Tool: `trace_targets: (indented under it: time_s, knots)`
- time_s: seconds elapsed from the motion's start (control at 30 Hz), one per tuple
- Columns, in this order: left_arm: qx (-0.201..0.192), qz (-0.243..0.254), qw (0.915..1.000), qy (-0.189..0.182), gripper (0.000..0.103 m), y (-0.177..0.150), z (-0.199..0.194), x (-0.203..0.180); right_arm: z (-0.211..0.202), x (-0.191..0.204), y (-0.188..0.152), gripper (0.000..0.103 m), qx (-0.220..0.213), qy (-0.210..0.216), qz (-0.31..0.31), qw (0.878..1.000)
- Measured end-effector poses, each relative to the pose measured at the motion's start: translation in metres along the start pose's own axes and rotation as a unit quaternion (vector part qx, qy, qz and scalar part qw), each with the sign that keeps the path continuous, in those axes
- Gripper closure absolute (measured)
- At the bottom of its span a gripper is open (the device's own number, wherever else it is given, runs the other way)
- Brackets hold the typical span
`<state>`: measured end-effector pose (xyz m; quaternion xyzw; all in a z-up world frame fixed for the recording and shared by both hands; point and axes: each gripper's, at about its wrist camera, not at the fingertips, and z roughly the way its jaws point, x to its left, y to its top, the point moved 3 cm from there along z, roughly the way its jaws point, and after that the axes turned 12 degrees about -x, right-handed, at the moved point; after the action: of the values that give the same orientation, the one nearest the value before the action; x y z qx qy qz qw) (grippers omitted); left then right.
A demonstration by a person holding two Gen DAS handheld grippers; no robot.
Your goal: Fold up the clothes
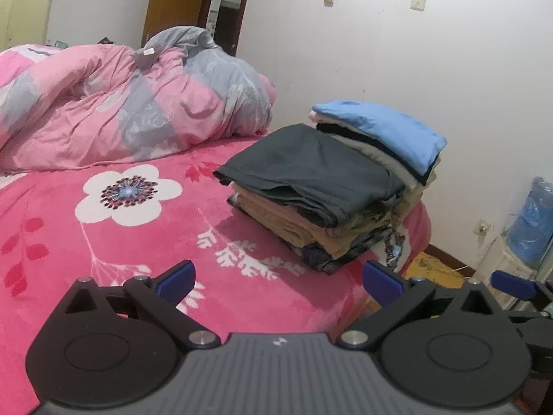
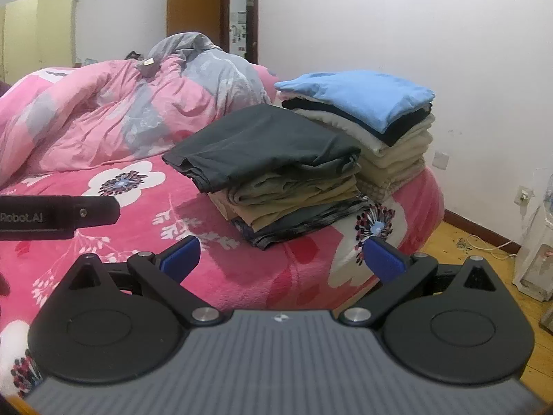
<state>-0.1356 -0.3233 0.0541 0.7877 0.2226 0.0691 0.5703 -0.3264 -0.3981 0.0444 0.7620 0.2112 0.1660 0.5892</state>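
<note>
Two piles of folded clothes stand on the pink flowered bed (image 1: 62,214) (image 2: 145,218) near its right corner. The nearer pile has a dark grey garment (image 1: 311,169) (image 2: 266,145) on top, over tan and patterned pieces. Behind it, the taller pile is topped by a light blue garment (image 1: 383,131) (image 2: 363,97) over black and cream layers. My left gripper (image 1: 279,282) hovers open above the bedspread, short of the piles, holding nothing. My right gripper (image 2: 281,259) is open too, empty, over the bed's front edge. The left gripper's black body (image 2: 58,216) shows at the left of the right wrist view.
A crumpled pink and grey duvet (image 1: 131,107) (image 2: 114,110) fills the back of the bed. A white wall runs behind the piles. A water dispenser with a blue bottle (image 1: 528,221) stands on the wooden floor (image 2: 484,276) at the right. A doorway (image 2: 242,10) lies beyond.
</note>
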Motion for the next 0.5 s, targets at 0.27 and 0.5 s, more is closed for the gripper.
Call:
trace_targets:
  time_s: [0.27, 0.5]
  knots:
    - [-0.001, 0.027, 0.9994, 0.021, 0.000, -0.0002, 0.0018, -0.0013, 0.0037, 0.0008, 0.0017, 0.001, 0.007, -0.044, 0.010, 0.999]
    - [-0.012, 0.048, 0.9985, 0.023, 0.000, 0.0013, -0.0024, -0.0037, 0.0043, 0.0038, -0.0003, 0.001, 0.009, -0.044, 0.015, 0.999]
